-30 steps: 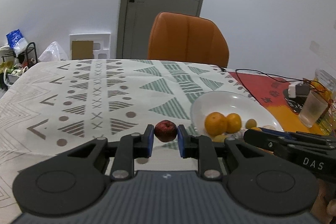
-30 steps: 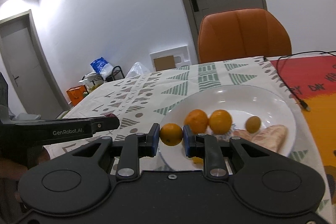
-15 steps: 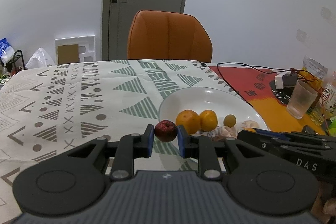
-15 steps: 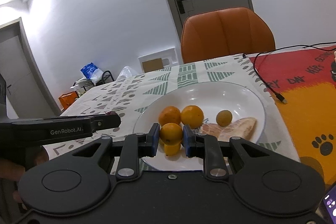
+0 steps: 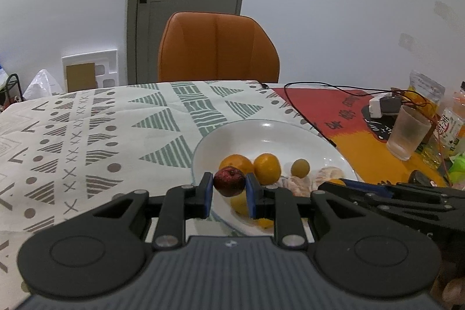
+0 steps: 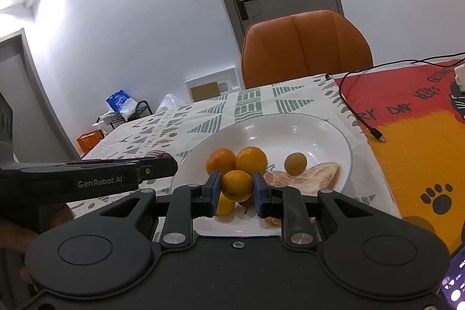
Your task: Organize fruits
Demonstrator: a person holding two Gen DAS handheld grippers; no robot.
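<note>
Two fruits are in our grasp at once: our left gripper (image 5: 229,191) is clenched on a dark red fruit (image 5: 229,181), and our right gripper (image 6: 234,192) is clenched on a small orange (image 6: 237,185). Both hang over the near rim of the white plate (image 6: 319,132), just beyond which lie two more oranges (image 6: 251,161), a small green-yellow fruit (image 6: 295,163) and peeled segments (image 6: 302,179), with a yellow fruit directly under the right fingertips. We judge the main risk to be rolling: round fruit let go from above could knock the pile, or run off the shallow rim onto the patterned tablecloth (image 5: 87,135). Our two tools sit close side by side, so they could bump while lowering.
</note>
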